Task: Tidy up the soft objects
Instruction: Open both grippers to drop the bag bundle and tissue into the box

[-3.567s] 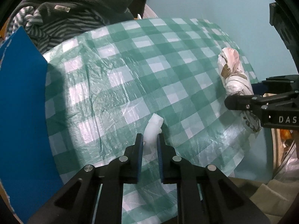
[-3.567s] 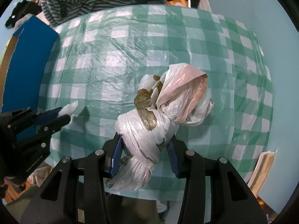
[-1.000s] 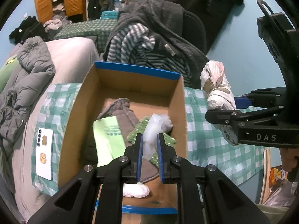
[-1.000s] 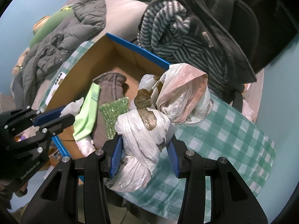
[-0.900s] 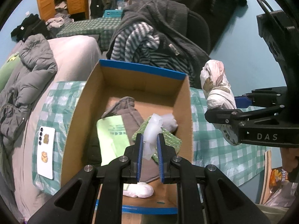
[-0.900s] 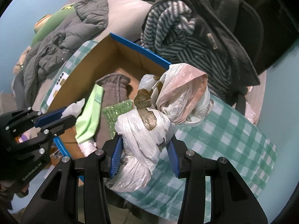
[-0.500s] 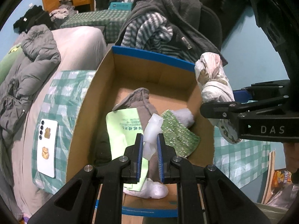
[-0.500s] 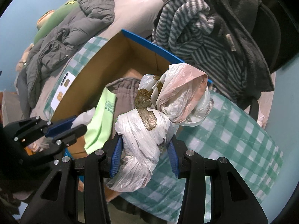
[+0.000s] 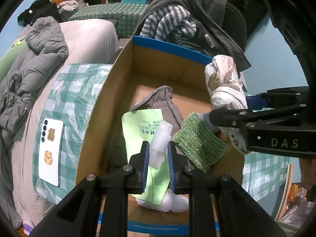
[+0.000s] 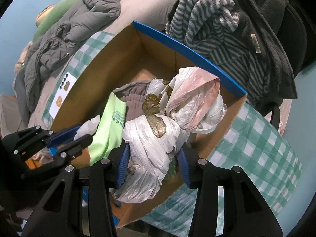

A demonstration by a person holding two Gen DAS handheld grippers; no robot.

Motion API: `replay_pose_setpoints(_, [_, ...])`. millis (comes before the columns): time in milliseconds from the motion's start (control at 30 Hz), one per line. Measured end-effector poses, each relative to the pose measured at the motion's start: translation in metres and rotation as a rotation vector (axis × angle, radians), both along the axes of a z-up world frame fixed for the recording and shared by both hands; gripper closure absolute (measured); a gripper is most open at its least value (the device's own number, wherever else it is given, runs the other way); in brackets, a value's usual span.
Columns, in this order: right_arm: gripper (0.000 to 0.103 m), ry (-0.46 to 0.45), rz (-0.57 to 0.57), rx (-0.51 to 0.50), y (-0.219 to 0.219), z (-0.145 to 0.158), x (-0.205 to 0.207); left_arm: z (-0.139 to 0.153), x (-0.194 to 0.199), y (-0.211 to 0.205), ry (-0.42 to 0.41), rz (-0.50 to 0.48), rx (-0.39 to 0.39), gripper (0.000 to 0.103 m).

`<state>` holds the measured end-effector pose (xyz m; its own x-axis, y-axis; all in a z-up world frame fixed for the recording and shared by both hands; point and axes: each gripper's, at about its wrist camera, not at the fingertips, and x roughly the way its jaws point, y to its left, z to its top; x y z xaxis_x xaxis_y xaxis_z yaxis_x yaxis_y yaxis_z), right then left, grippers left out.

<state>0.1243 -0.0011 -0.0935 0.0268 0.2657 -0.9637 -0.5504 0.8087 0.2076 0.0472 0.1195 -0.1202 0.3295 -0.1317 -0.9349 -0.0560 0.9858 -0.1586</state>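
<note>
Two loads hang above an open brown cardboard box with a blue rim [image 9: 169, 46], which sits on a surface under a green-and-white checked plastic cloth [image 10: 254, 138]. The left gripper [image 9: 158, 154], nearly closed, pinches a small translucent white crumpled plastic piece [image 9: 161, 138] over the box's 6 o'clock end. The right gripper [image 10: 154, 158], jaws set wide, clamps a knotted bundle of white and pink plastic bags with brown print [image 10: 169, 122] at the box's 3 o'clock side.

The sorting looks well advanced: a grey folded cloth [image 9: 164, 102], a pale green printed bag [image 9: 142, 126], a green glittery mesh scrubber [image 9: 197, 140] and a white wad [image 9: 171, 203] already lie inside. By these views, only the two held items remain to be released.

Whether other soft objects wait elsewhere cannot be told. The bundle hides the box's right-hand floor in the right wrist view, and the box's near corners are cut off by both grippers. A white phone [image 9: 50, 148] lies on the cloth at 9 o'clock.
</note>
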Motion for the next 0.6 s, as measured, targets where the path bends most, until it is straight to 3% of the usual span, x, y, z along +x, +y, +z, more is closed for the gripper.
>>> replay_pose_setpoints(133, [0.044, -0.006, -0.001, -0.006, 0.004, 0.001, 0.001, -0.002, 0.001, 0.001, 0.02, 0.005, 0.003, 0.081])
replay_pose_setpoints(200, [0.041, -0.015, -0.005, -0.005, 0.004, 0.003, 0.001, -0.002, 0.002, 0.002, 0.024, 0.01, 0.004, 0.074])
replay_pose_setpoints(600, [0.039, -0.065, -0.046, -0.025, -0.015, 0.023, -0.001, 0.03, -0.007, -0.002, -0.021, 0.007, 0.037, 0.052])
